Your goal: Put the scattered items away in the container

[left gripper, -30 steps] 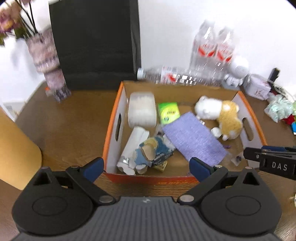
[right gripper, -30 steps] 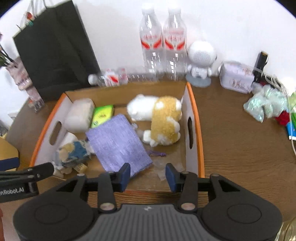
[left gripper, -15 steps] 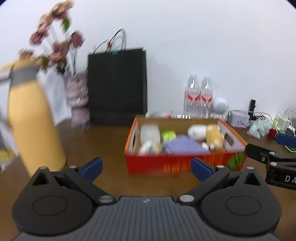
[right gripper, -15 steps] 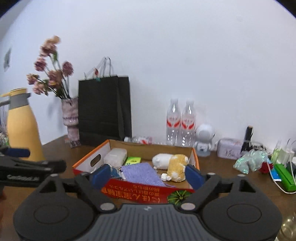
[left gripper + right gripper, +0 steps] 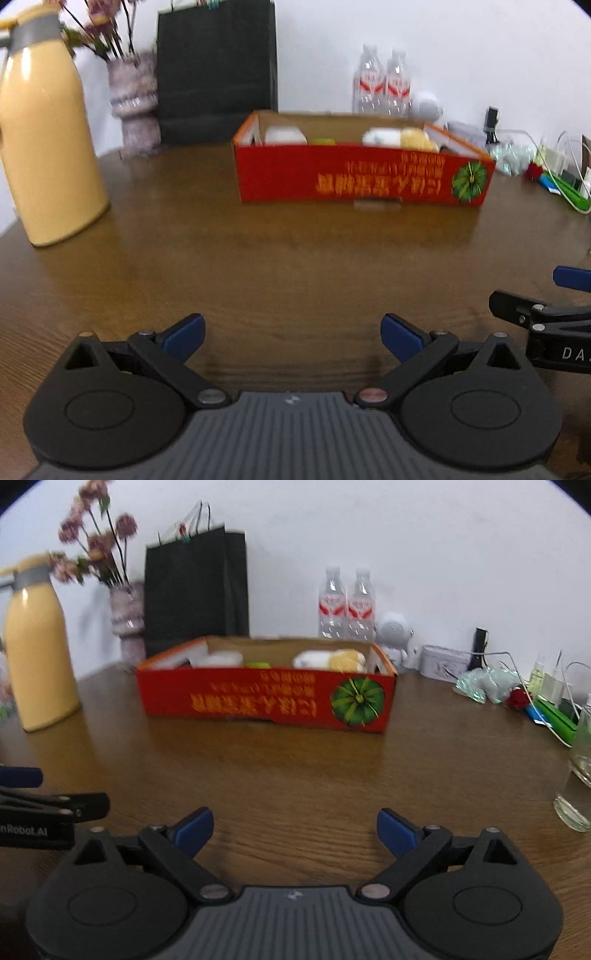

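Note:
A red cardboard box stands on the brown table, far ahead of both grippers. Inside it I see a white and yellow plush toy, a white pack and a green item. My left gripper is open and empty, low over the table near its front edge. My right gripper is open and empty, beside the left one. Each gripper shows at the edge of the other's view.
A yellow jug stands at the left, with a flower vase and black paper bag behind. Two water bottles, a white robot figure, cables and small clutter sit at the right. A glass stands near right.
Both grippers have pulled back from above the box and dropped low to the table's front. The right gripper has opened wide.

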